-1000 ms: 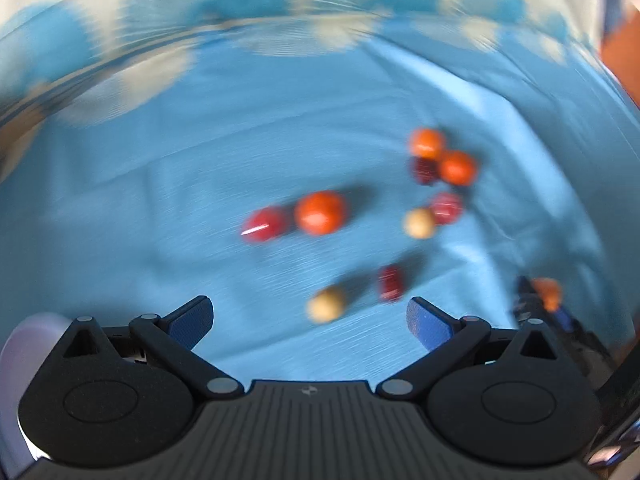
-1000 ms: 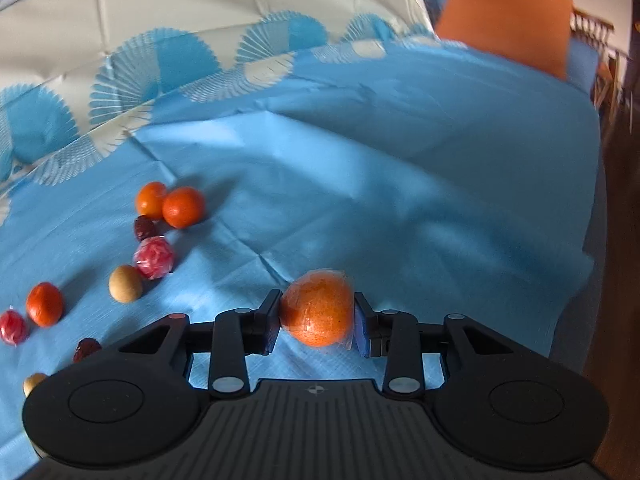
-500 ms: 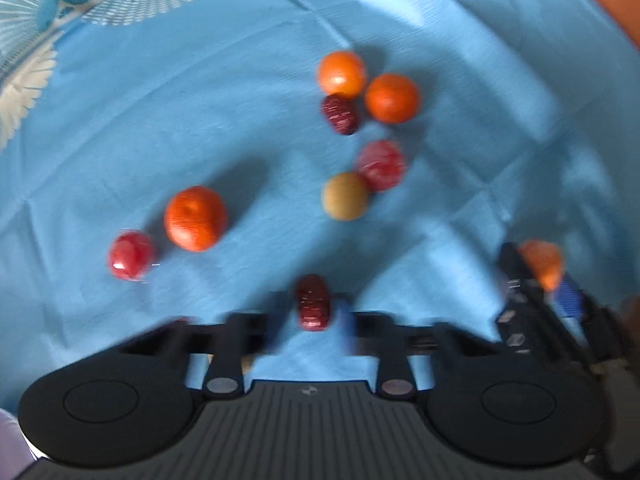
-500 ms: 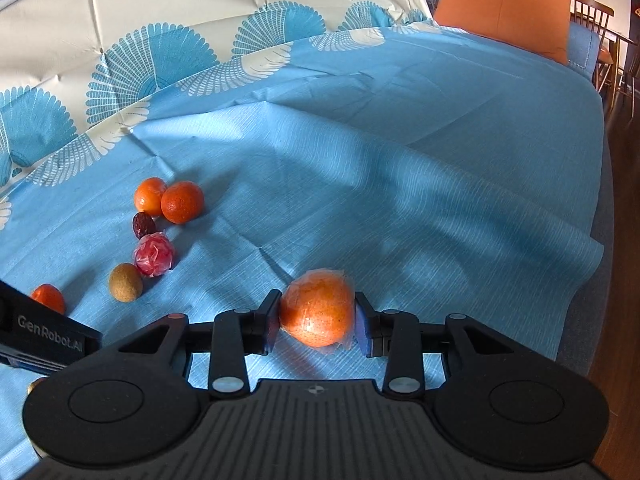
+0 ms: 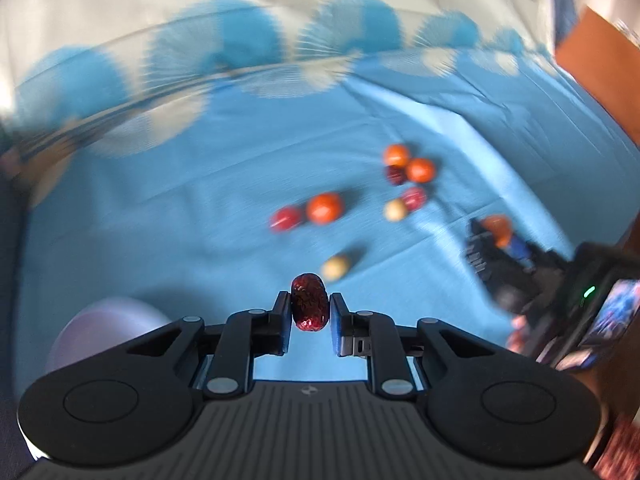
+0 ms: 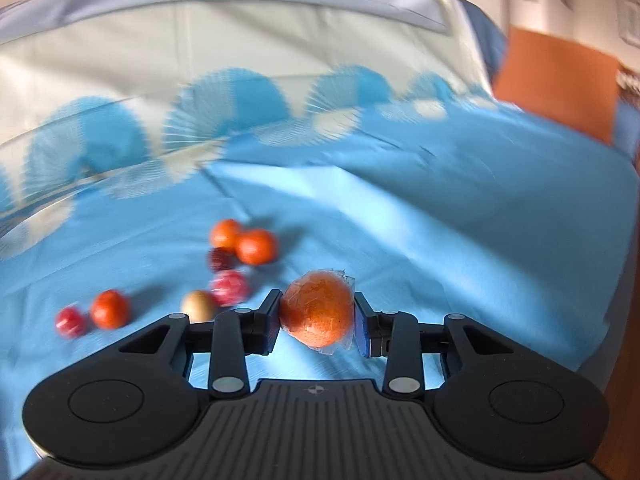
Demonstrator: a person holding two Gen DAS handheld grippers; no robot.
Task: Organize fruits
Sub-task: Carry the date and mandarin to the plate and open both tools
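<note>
My left gripper [image 5: 309, 318] is shut on a dark red wrinkled date [image 5: 309, 308], held above the blue cloth [image 5: 200, 208]. My right gripper [image 6: 316, 318] is shut on an orange wrapped in clear film [image 6: 318, 312]; it also shows at the right of the left wrist view as the right gripper [image 5: 500, 240]. On the cloth lie several small fruits: an orange [image 5: 325, 208] beside a red wrapped ball [image 5: 285, 219], a beige round fruit [image 5: 335, 268], and a cluster with two oranges [image 6: 256, 246], a dark date [image 6: 219, 260], a red wrapped ball [image 6: 231, 288] and a beige fruit [image 6: 198, 306].
A pale lilac round dish [image 5: 104, 328] sits low at the left of the left wrist view. A white and blue fan-patterned cloth [image 6: 200, 112] covers the far side. An orange cushion [image 6: 560, 80] stands at the far right, where the surface ends.
My left gripper went from open to shut on the dark date and has lifted it off the cloth. My right gripper, still holding the wrapped orange, has risen slightly and tilted.
</note>
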